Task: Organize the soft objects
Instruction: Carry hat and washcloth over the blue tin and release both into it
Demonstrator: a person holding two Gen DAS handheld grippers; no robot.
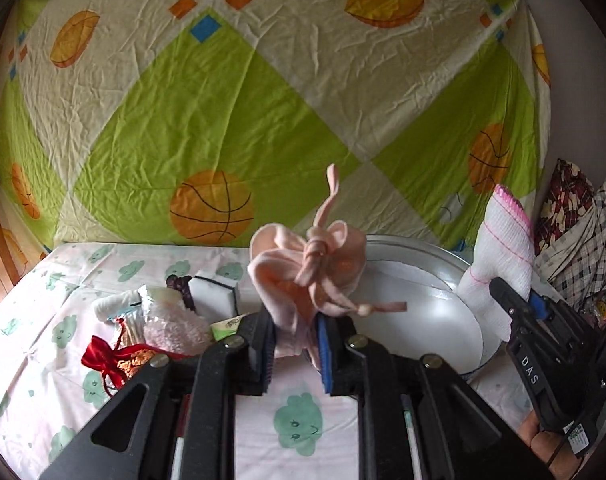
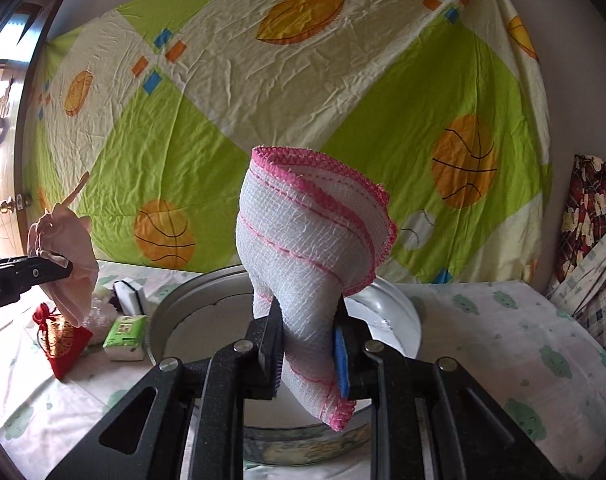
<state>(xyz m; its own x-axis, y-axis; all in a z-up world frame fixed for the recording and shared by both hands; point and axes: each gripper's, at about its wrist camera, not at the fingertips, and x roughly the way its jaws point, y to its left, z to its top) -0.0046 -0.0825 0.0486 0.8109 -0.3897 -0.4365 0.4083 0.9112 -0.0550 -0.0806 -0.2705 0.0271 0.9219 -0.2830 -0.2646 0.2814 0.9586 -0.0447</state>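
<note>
Both hands loaded, carry step: left gripper (image 1: 295, 350) clamps a pink drawstring pouch (image 1: 307, 268), right gripper (image 2: 307, 350) clamps a white dishcloth (image 2: 311, 248), each held above the table beside the round basin (image 2: 399, 320). Next move likely lowering over the basin and releasing. Cloth's long axis stands upright, pink hem up; pouch cords point upward.

Left gripper (image 1: 295, 350): fingers clamp pink pouch (image 1: 307, 268); raised beside white basin (image 1: 431, 308)
Right gripper (image 1: 515, 300): grips white cloth (image 1: 499, 248)
</note>
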